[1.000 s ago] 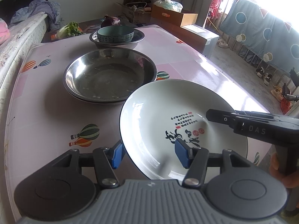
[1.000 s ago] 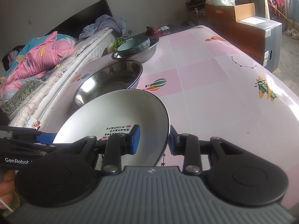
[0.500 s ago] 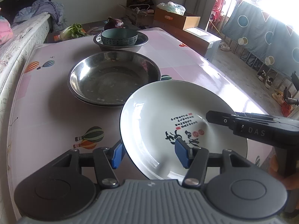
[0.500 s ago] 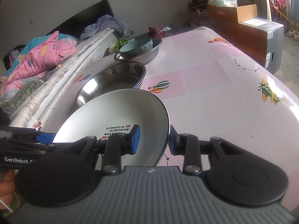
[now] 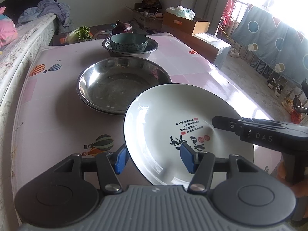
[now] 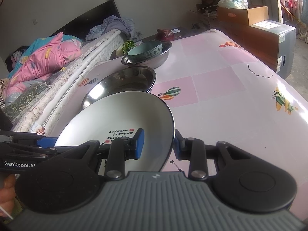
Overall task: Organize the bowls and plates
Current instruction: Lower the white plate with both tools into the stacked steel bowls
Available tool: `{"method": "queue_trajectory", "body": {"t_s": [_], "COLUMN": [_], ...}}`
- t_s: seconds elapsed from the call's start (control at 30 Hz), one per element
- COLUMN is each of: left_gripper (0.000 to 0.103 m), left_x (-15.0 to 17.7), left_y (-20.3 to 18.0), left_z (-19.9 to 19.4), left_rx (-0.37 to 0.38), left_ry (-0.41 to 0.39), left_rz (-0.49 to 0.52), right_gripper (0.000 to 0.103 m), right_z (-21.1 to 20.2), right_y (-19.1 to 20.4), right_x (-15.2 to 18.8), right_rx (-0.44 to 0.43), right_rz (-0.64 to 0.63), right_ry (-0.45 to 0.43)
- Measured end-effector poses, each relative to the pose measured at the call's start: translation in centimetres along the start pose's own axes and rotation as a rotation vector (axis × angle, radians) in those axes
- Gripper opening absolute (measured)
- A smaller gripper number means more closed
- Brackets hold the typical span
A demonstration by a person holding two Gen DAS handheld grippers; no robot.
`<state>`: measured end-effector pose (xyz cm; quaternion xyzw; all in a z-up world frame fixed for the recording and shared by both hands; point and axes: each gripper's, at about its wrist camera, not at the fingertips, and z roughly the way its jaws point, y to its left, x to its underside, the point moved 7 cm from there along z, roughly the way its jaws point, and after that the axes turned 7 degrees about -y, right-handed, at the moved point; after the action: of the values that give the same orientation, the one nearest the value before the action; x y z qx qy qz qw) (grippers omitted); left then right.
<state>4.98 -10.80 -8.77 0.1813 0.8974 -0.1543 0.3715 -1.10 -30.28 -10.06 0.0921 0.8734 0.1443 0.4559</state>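
Note:
A white plate point(image 5: 173, 111) with a dark rim and black calligraphy is held between both grippers, a little above the pink table. My left gripper point(image 5: 154, 159) is shut on its near rim, one blue pad under the edge and one on the inner face. My right gripper point(image 6: 157, 144) is shut on the opposite rim point(image 6: 172, 127) and reaches in from the right in the left wrist view point(image 5: 259, 132). Just beyond the plate point(image 6: 119, 115) lies a wide, empty steel basin point(image 5: 115, 88) point(image 6: 123, 80). Farther back, a teal bowl point(image 5: 129, 42) point(image 6: 146, 52) sits inside another steel basin point(image 5: 152, 48) point(image 6: 163, 57).
The pink tablecloth point(image 5: 48, 115) point(image 6: 231, 105) is printed with balloons. A bed point(image 5: 11, 44) point(image 6: 48, 57) runs along its left side. Cardboard boxes point(image 5: 184, 21) point(image 6: 269, 30) stand beyond the right edge. Greens point(image 5: 80, 33) and a purple cabbage point(image 5: 123, 28) lie behind the bowls.
The plate keeps its place between both grippers. The table and basins have drifted slightly right and down in both views, so the plate and grippers shifted a little together.

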Motion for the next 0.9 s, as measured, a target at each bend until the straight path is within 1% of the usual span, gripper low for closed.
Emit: {"method": "queue_trajectory", "body": {"t_s": [0.9], "left_gripper": [0.058], "left_x": [-2.0], "left_y": [2.4], "left_z": [-0.5], "left_rx": [-0.033], "left_ry": [-0.040], "left_rz": [-0.040], "right_gripper": [0.031], "right_z": [2.3], "right_y": [2.3], "right_x": [-2.3], "right_rx": [-0.040], "right_rz": [-0.033], "right_ry": [-0.012]}}
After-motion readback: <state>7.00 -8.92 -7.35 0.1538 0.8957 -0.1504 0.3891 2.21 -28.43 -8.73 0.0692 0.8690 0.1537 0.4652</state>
